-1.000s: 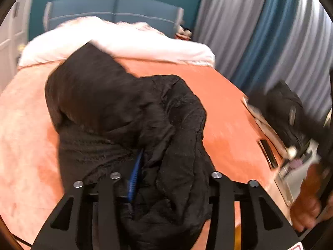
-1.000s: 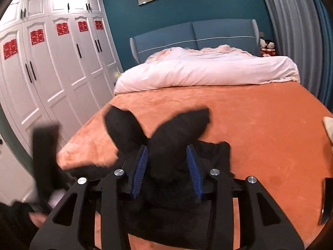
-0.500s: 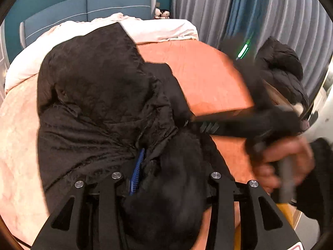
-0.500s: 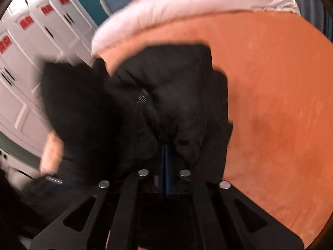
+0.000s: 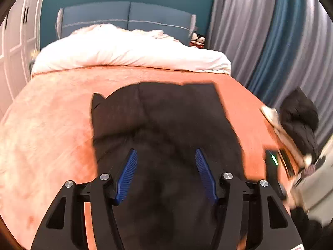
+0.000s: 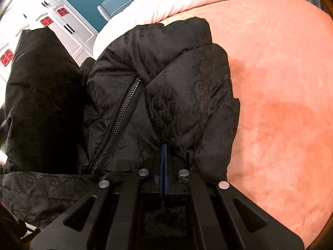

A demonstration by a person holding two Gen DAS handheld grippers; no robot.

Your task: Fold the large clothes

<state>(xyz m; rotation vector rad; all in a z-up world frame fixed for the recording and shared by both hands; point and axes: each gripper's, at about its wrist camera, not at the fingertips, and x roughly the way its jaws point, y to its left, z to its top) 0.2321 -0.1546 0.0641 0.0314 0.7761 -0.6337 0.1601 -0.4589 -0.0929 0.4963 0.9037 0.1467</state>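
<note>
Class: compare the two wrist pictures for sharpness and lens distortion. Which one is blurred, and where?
Left wrist view: black jacket smeared by motion, right edge streaked; fisheye curves the curtains. Right wrist view: sharp, zipper teeth crisp; orange blanket bulges from distortion.

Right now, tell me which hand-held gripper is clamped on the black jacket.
The right hand-held gripper: its blue pads are pressed together on a fold of the black jacket. The left hand-held gripper is opening, pads apart over the fabric.
</note>
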